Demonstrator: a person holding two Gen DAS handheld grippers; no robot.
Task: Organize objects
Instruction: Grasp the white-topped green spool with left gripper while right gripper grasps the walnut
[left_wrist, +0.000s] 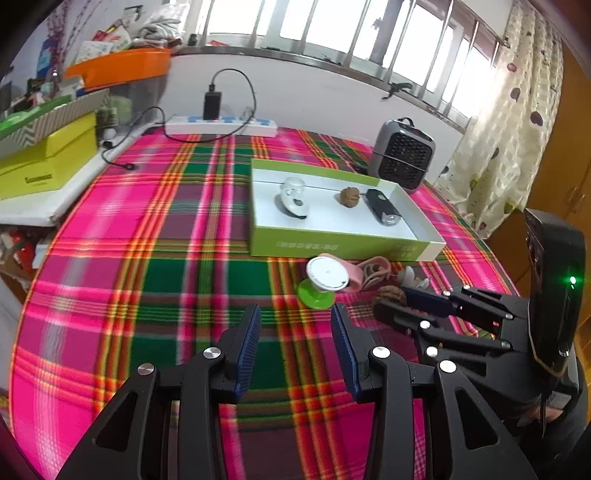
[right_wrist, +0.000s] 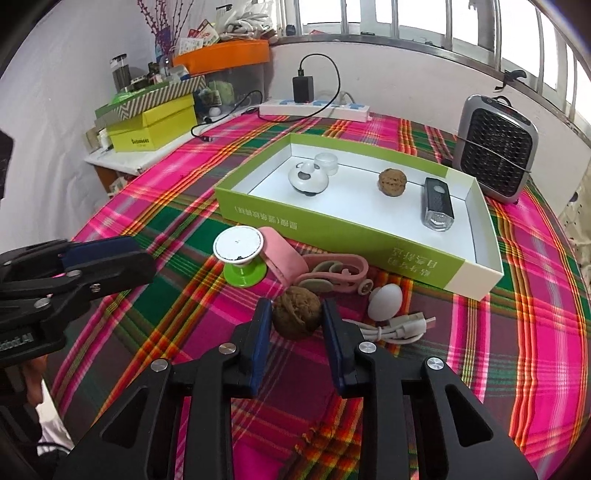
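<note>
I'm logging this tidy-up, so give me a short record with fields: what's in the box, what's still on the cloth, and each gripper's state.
in box: white gadget, walnut, black lamp
on cloth: green-footed disc, pink strap, white egg, white cable
right gripper: shut on brown walnut
left gripper: open, nothing between its fingers

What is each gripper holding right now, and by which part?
The right gripper is shut on the walnut lying on the tablecloth, its pads pressing the walnut's two opposite sides. The left gripper is open and holds nothing.
</note>
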